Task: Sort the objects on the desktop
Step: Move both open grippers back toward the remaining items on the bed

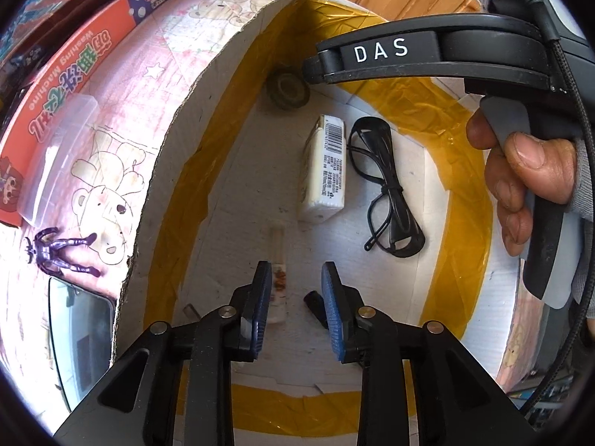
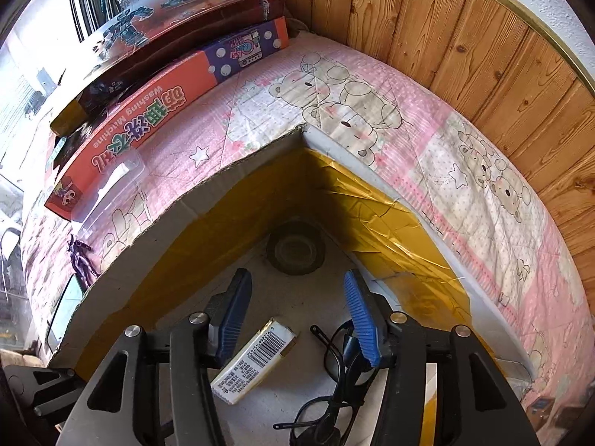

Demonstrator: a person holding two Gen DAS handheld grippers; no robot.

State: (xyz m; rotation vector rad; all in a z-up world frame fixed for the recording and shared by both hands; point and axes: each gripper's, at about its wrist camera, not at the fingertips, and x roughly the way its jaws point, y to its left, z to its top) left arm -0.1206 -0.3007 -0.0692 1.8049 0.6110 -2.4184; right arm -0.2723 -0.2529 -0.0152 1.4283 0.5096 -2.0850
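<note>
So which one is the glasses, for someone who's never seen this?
Look inside the cardboard box with yellow tape. On its floor, right of the white barcoded pack, lie the glasses: the only black, thin-framed thing, arms folded.

In the box (image 1: 208, 85), the packet (image 1: 325, 171) lies left of the glasses (image 1: 386, 186), tape roll (image 1: 288, 89) behind.

Pink bear-print quilt (image 2: 427, 141) carries cardboard box (image 1: 193, 119), toy figure (image 1: 55, 252), perhaps a phone (image 1: 81, 334).
</note>
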